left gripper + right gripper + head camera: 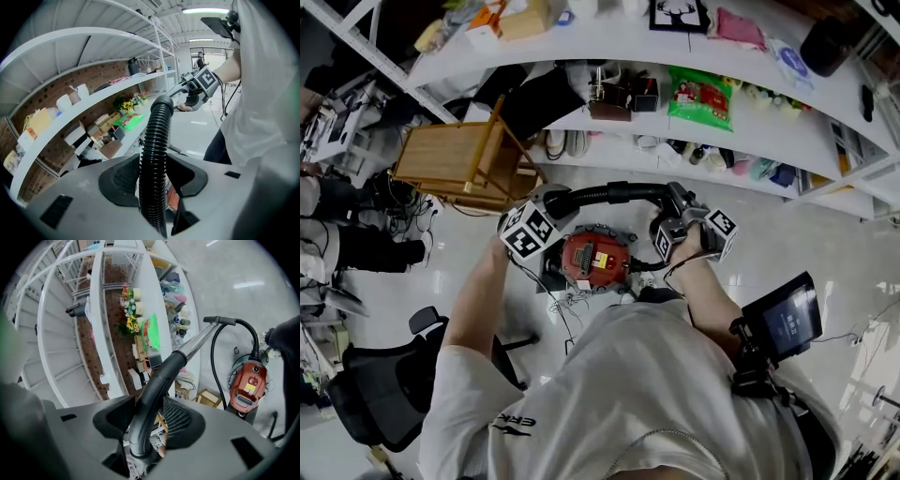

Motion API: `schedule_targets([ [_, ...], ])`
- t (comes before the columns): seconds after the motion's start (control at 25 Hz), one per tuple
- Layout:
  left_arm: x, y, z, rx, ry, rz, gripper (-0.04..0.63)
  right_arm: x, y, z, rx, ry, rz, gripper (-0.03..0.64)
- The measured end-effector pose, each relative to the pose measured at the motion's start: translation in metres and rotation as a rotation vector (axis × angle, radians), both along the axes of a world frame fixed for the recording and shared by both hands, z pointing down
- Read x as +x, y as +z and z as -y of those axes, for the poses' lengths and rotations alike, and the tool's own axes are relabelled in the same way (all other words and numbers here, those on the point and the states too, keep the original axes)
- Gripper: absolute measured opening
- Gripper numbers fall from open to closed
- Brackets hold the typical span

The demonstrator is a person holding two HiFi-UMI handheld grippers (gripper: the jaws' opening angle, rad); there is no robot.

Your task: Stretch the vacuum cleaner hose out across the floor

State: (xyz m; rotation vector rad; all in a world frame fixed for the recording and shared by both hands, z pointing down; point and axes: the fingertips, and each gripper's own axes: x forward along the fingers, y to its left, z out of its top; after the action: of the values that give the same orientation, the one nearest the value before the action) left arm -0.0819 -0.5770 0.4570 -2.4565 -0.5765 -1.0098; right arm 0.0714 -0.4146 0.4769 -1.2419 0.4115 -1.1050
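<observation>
Hose (609, 193): black, arches above red vacuum (595, 260), middle of frame | left gripper (152, 185): clenched on hose, lower middle | right gripper (145, 425): clenched on handle (161, 373)

Wht shelves (628, 39) – glossy flr (811, 258)

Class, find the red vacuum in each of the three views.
Head view: vacuum, centre.
Left gripper view: probably the red sliver behind the hose, bottom centre.
Right gripper view: right side.
Shared landmark: green packet.
</observation>
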Motion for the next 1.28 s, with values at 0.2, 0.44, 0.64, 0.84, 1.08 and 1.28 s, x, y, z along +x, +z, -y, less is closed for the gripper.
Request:
schedule_targets([
  [0.2,0.029,0.002,-0.029,-0.008,0.095,-0.032,0.172,0.016,-0.001,-0.042,-0.008,0.094,-0.024,0.190],
  [0.44,0.066,0.002,-0.082,-0.038,0.211,-0.060,0.172,0.036,-0.003,-0.107,-0.018,0.214,-0.042,0.190],
  [0.64,0.094,0.005,-0.124,-0.035,0.277,-0.057,0.172,0.049,0.001,-0.160,-0.025,0.289,-0.044,0.190],
  [0.84,0.120,0.002,-0.170,-0.037,0.323,-0.060,0.172,0.066,0.003,-0.208,-0.019,0.342,-0.029,0.190],
  [1.08,0.148,0.003,-0.223,-0.034,0.364,-0.059,0.172,0.089,0.007,-0.263,-0.017,0.381,-0.025,0.190],
  [1.28,0.169,0.005,-0.271,-0.050,0.391,-0.053,0.170,0.113,0.010,-0.310,-0.018,0.399,-0.033,0.190],
])
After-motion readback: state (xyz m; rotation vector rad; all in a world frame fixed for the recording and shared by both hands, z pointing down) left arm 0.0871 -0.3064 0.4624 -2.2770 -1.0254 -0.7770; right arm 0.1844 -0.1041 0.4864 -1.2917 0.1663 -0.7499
